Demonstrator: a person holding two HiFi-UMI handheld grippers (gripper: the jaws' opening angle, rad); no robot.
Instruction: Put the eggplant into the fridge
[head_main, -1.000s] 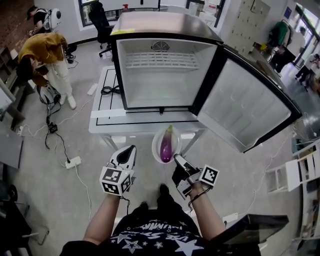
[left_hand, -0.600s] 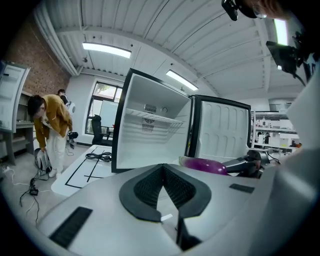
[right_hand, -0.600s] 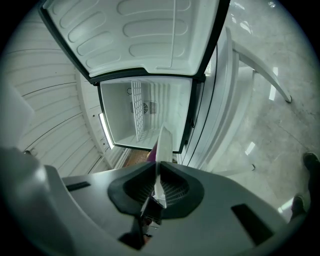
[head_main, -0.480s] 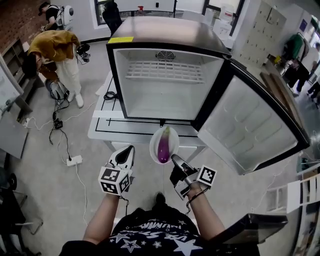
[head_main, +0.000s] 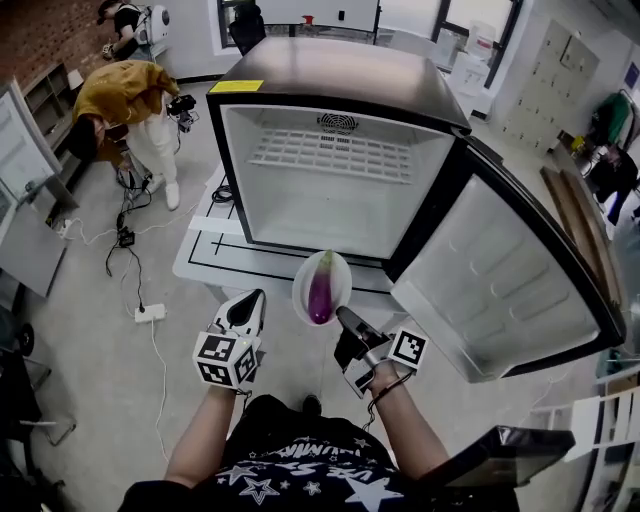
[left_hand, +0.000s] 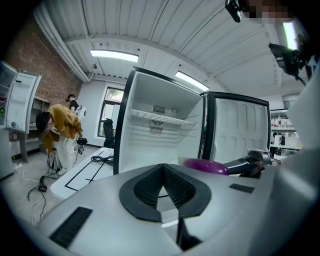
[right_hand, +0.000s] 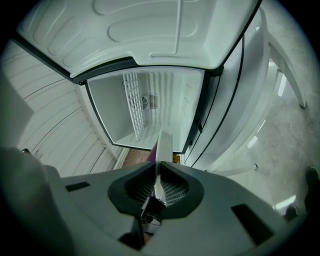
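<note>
A purple eggplant (head_main: 320, 290) lies on a white plate (head_main: 302, 284), held in the air just in front of the open fridge (head_main: 340, 190). My right gripper (head_main: 342, 318) is shut on the plate's near rim; in the right gripper view the plate (right_hand: 163, 145) stands edge-on out of the jaws (right_hand: 158, 187). My left gripper (head_main: 250, 300) hovers left of the plate, shut with nothing in it. From the left gripper view (left_hand: 161, 187) the eggplant (left_hand: 205, 165) shows to the right. The fridge is bare inside apart from a wire shelf (head_main: 330, 155).
The fridge door (head_main: 500, 290) swings wide to the right. The fridge stands on a low white table (head_main: 200, 260). A person in a yellow top (head_main: 125, 95) bends over at the far left. Cables and a power strip (head_main: 150, 312) lie on the floor.
The plate with the eggplant has come nearer to the fridge opening, and the whole view has closed in on the fridge. Both grippers keep their grip states.
</note>
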